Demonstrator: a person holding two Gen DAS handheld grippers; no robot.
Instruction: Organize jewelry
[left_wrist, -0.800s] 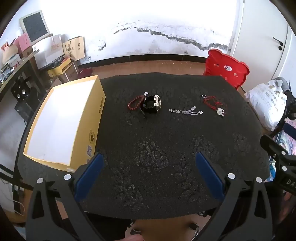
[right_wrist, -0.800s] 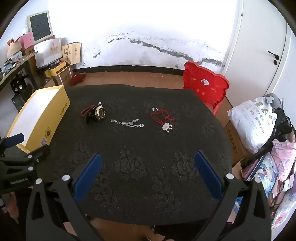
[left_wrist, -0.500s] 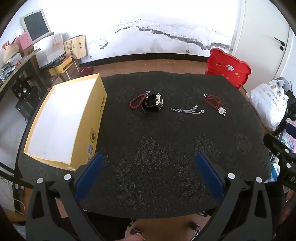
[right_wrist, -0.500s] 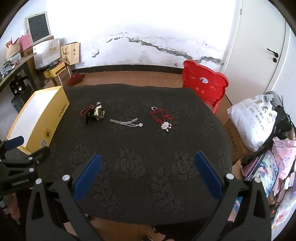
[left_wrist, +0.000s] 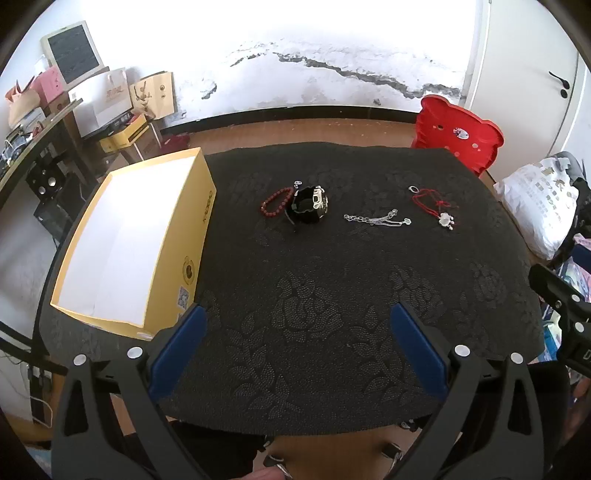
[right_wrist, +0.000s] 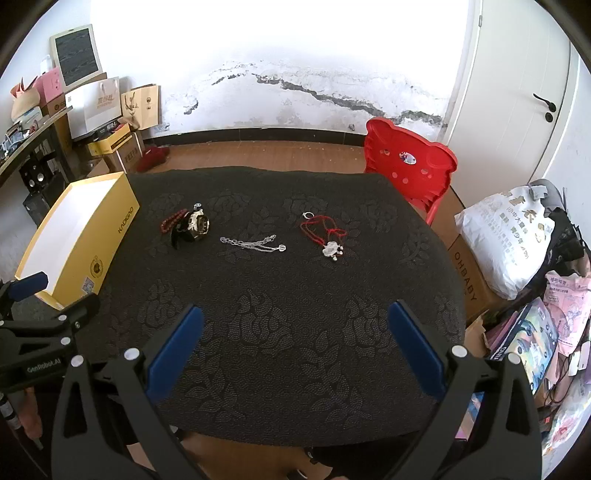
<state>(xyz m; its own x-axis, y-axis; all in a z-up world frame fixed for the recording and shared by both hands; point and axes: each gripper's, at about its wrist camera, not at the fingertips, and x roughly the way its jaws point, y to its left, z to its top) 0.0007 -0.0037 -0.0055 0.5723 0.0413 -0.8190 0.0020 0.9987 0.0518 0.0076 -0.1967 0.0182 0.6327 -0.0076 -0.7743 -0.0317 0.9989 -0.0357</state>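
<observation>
A: Largest first. The yellow box (left_wrist: 125, 240) sits ahead and to the left of your left gripper (left_wrist: 295, 343), open top up, its near corner just beside the left pad. The black patterned cloth (right_wrist: 295, 295) runs out in front of both claws.

B: And the claws themselves?

A: Your left gripper and right gripper (right_wrist: 295, 339) both stand fully spread, nothing between the pads, both tilted down at the cloth. The jewelry lies well ahead of them in a row: black watch (left_wrist: 309, 205) touching the red bead bracelet (left_wrist: 275, 202) on its left, then the silver chain (left_wrist: 376, 218), then the red cord necklace (right_wrist: 325, 232) farthest right.

B: What could go wrong?

A: I'd judge three risks. The watch and beads overlap, so one pinch may drag both. The silver chain lies flat and thin; your pads could snag cloth instead. The cord's loops may catch a finger.

B: Any writing?

A: "KADIGAO" on the box side, "GenRobot.AI" on the left gripper in the right view, "OHBABY" on a carton (right_wrist: 467, 273) far right.
</observation>
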